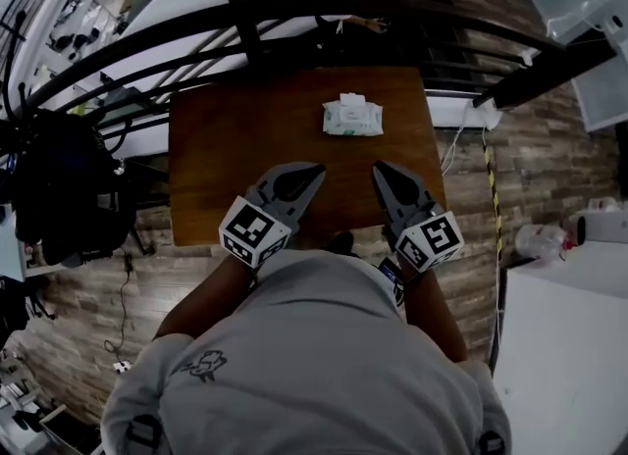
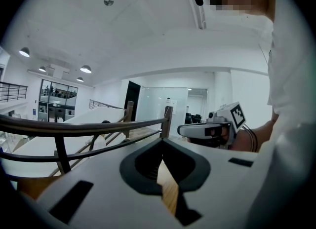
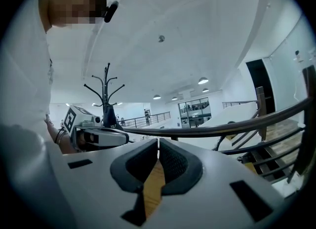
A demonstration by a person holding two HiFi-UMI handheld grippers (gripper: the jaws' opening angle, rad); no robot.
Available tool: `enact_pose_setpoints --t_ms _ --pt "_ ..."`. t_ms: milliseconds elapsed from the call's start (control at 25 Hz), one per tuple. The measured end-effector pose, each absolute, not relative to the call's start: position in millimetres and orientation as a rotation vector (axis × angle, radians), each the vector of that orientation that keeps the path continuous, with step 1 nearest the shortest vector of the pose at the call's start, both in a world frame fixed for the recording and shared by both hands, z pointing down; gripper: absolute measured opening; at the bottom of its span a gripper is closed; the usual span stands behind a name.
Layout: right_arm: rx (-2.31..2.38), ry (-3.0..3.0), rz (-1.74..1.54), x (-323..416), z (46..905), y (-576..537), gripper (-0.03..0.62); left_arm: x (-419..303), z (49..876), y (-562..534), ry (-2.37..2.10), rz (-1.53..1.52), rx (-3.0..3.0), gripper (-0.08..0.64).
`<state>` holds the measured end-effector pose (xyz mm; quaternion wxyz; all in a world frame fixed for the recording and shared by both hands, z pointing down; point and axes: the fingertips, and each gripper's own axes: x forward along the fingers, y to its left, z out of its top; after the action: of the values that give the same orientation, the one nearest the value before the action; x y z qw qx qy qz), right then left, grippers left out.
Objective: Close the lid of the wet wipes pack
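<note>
The wet wipes pack [image 1: 352, 117], white with a pale green label, lies on the far part of the brown wooden table [image 1: 226, 139]; a white flap shows at its far edge. My left gripper [image 1: 318, 170] and right gripper [image 1: 379, 168] hover over the table's near edge, side by side, well short of the pack and both pointing toward it. Both are shut with nothing between the jaws. In the left gripper view the shut left gripper [image 2: 162, 142] sees the right one [image 2: 210, 130] alongside. The right gripper view shows its own shut jaws [image 3: 158, 142] and the left gripper [image 3: 96, 135]. Neither gripper view shows the pack.
A black curved railing [image 1: 294, 10] runs just beyond the table. A dark bag and chair [image 1: 59, 188] stand at the left. At the right are a white cabinet [image 1: 569, 345] and a plastic jug [image 1: 538, 240]. A cable [image 1: 457, 139] hangs by the table's right side.
</note>
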<state>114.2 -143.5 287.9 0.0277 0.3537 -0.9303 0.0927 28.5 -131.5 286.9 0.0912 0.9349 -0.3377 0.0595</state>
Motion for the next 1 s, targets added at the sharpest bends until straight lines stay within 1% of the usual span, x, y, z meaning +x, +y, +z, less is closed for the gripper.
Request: enact_pose_setpoints --t_ms 400,1000 --pt "0.955 -2.896 0.318 175.2 297.5 -149.1 0.035 74.2 283.7 -141.1 -1.179 0.180 2.725 0.014" --pt "0.888 -2.862 0.395 185.5 318.8 -174.6 0.035 83.7 304.7 -180.6 -1.203 0.217 2.666 0.014"
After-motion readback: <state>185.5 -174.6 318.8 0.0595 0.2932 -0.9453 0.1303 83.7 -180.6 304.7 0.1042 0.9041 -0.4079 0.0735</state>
